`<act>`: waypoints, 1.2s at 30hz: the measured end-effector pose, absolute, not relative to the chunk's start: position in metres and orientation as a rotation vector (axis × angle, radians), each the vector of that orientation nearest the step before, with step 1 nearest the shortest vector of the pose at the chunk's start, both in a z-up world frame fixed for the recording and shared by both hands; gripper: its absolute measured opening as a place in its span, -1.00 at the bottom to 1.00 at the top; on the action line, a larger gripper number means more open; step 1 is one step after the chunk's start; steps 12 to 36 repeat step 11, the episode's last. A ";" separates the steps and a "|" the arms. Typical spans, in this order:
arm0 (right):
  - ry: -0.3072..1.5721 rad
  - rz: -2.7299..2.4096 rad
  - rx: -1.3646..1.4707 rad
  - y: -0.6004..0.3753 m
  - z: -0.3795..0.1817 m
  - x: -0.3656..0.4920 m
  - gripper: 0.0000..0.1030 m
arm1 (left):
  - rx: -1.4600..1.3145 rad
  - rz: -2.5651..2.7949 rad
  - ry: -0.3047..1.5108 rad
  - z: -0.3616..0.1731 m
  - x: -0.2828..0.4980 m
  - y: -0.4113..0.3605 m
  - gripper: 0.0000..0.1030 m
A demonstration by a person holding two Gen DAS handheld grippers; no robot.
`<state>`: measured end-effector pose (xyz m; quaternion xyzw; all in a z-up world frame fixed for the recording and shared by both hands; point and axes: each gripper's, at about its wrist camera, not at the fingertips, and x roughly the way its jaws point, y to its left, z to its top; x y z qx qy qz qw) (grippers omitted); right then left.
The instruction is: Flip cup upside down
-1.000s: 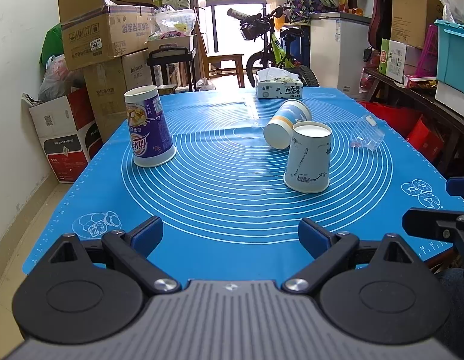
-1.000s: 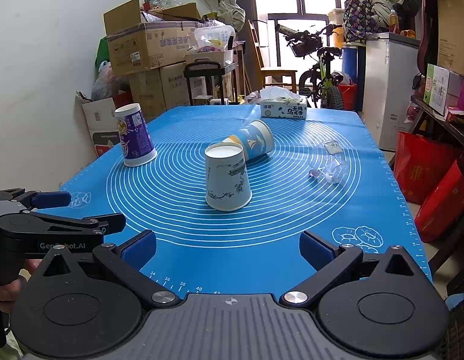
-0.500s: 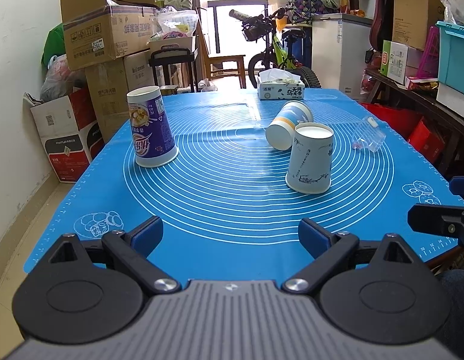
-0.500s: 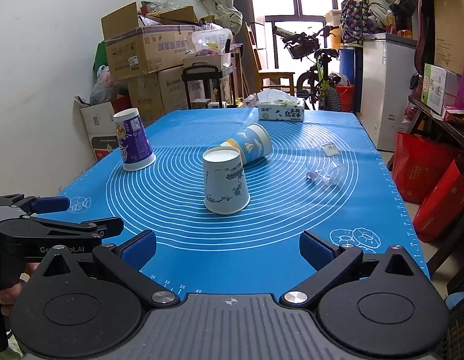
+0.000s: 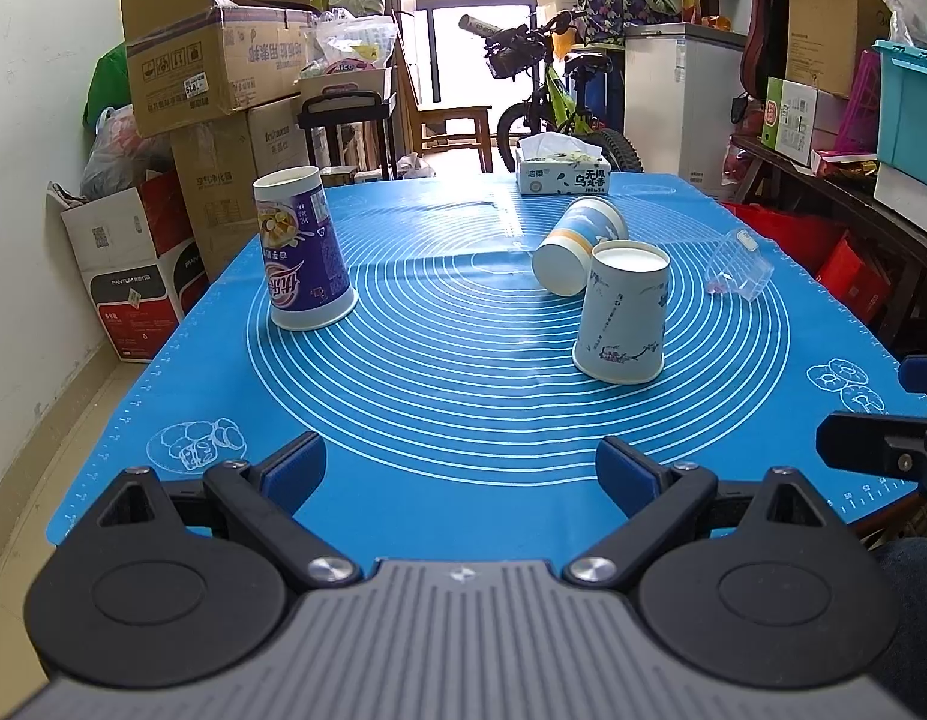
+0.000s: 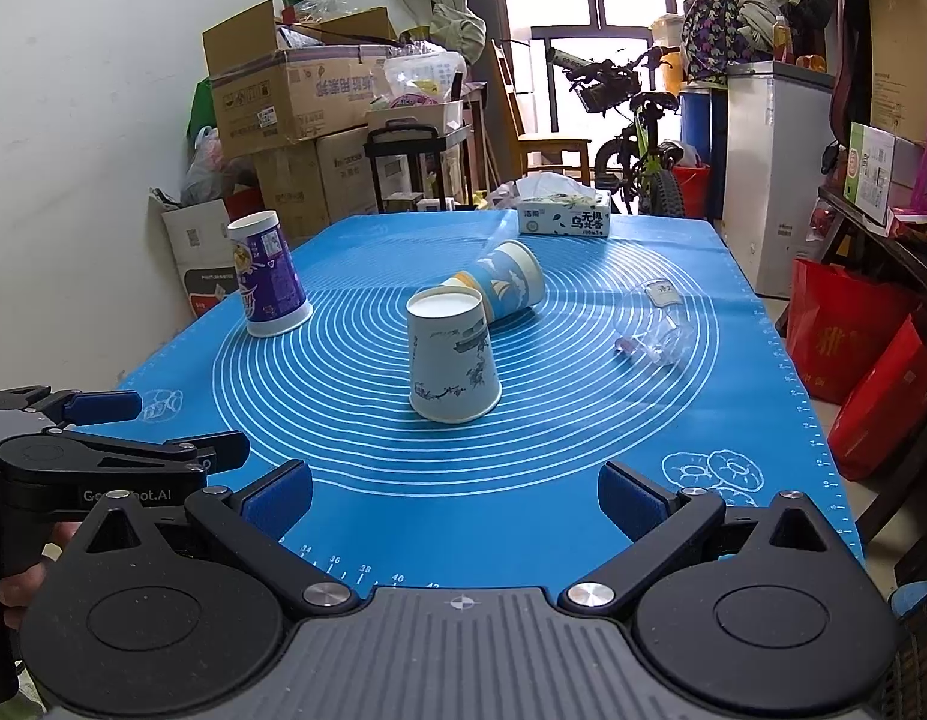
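**Two cups already flipped, one still lying down**

Cluttered storage room, boxes stacked along the wall, a bike by the window, and a bench covered with a blue silicone mat [image 5: 463, 420]. Compared with a second ago almost nothing on the mat has shifted; both views have just crept a bit closer, so the cups look slightly larger. No cup has been touched in that time, so I'd call this an approach, not a grasp.

Where things sit, from the left wrist view: the white cup [image 5: 622, 312] with the ink drawing stands upside down at about 1 o'clock, base up. Right behind it, touching or nearly so, the blue-and-orange cup [image 5: 577, 246] lies on its side. That's my guess for the one still to flip. The purple cup [image 5: 304, 258] stands inverted at 11 o'clock, well apart from the others. A clear plastic cup [image 5: 736, 267] lies tipped over at 2 o'clock, and a tissue box [image 5: 562, 171] sits at the far end.

The left gripper [image 5: 460, 468] has its fingers spread wide, nothing between them. Same for the right gripper [image 6: 454, 495]: fingers spread, empty, hovering over the near edge of the mat.

Tricky bit, I reckon: the lying cup is snug behind the white one, so reaching in could knock that over.
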<state>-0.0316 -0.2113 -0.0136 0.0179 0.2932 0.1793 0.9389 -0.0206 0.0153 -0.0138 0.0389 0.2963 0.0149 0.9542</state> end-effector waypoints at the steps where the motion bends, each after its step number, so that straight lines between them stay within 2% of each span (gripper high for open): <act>1: 0.600 0.366 0.036 -0.211 -0.014 -0.032 1.00 | 0.079 0.030 0.602 -0.014 -0.021 0.015 0.86; 36: 0.608 0.363 0.038 -0.209 -0.017 -0.029 1.00 | 0.073 0.022 0.613 -0.018 -0.019 0.014 0.86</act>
